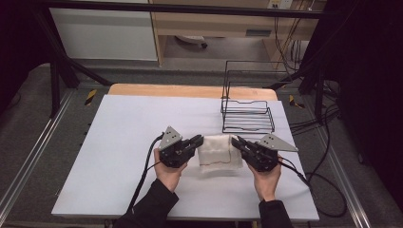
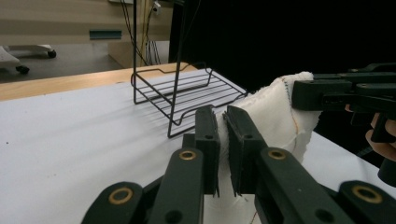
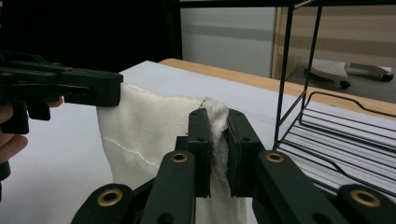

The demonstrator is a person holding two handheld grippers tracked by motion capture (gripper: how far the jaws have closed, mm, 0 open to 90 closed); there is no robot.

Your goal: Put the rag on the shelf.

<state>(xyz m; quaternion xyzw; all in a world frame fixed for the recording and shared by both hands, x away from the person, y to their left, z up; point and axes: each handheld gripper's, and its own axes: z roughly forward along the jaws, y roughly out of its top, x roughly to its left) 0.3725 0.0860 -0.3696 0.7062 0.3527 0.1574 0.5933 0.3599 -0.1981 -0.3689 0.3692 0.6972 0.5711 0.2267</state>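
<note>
A white cloth hangs stretched between my two grippers just above the white table sheet. My left gripper pinches the cloth's left top corner, and the fabric shows squeezed between its jaws at my left gripper. My right gripper is shut on the right top corner. In the right gripper view the cloth drapes down from my right gripper toward the other gripper, which clamps its far corner. A thin orange stitch line runs along the cloth's hem.
A black wire rack stands at the back right of the table, just behind the cloth; it rises close beside the right gripper as the wire rack. The table's wooden edge lies behind. Cables trail off both grippers.
</note>
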